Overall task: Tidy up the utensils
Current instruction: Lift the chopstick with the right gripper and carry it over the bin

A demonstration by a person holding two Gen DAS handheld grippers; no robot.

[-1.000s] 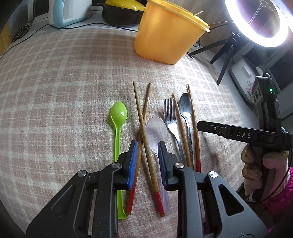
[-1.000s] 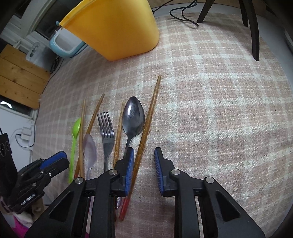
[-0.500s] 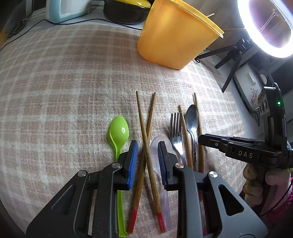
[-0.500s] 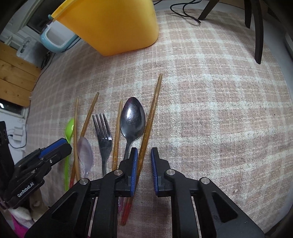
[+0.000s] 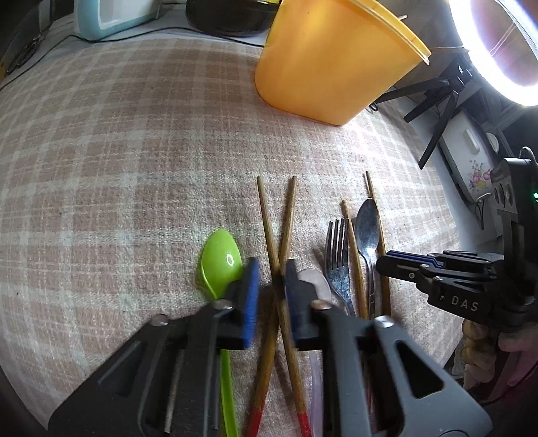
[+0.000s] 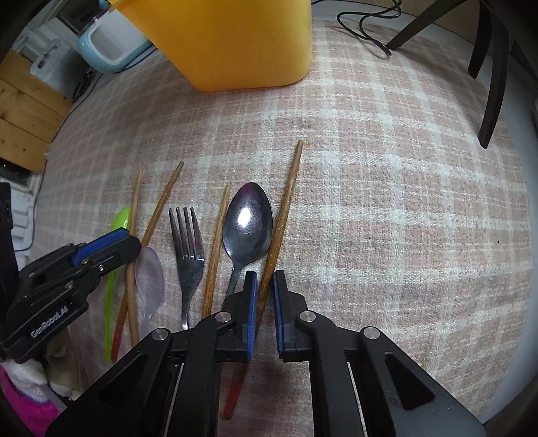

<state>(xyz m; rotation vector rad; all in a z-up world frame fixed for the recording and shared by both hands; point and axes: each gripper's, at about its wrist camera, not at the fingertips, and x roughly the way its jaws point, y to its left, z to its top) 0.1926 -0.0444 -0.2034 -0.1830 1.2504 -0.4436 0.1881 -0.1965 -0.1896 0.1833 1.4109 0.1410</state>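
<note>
Straddling rightmost red-tipped wooden chopstick [image 6: 280, 222], right gripper [image 6: 265, 314] nearly closed, shaft parallel to fingers; left gripper [image 5: 271, 295] open around crossed wooden chopstick pair [image 5: 274, 235].

Pink-and-white checked cloth [image 5: 134, 141] covers the table. At far edge: pale blue appliance [image 5: 111, 13] w/ black cable [image 5: 168, 32] running along the cloth edge, dark pot [image 5: 232, 16] beside it; wood panelling [image 6: 23, 111] off to one side. Ring light [image 5: 494, 50] glows on black tripod [image 5: 437, 101], flower-print white item [image 5: 470, 164] beyond the tbl edge, dark chair legs [image 6: 494, 67] nearby.
</note>
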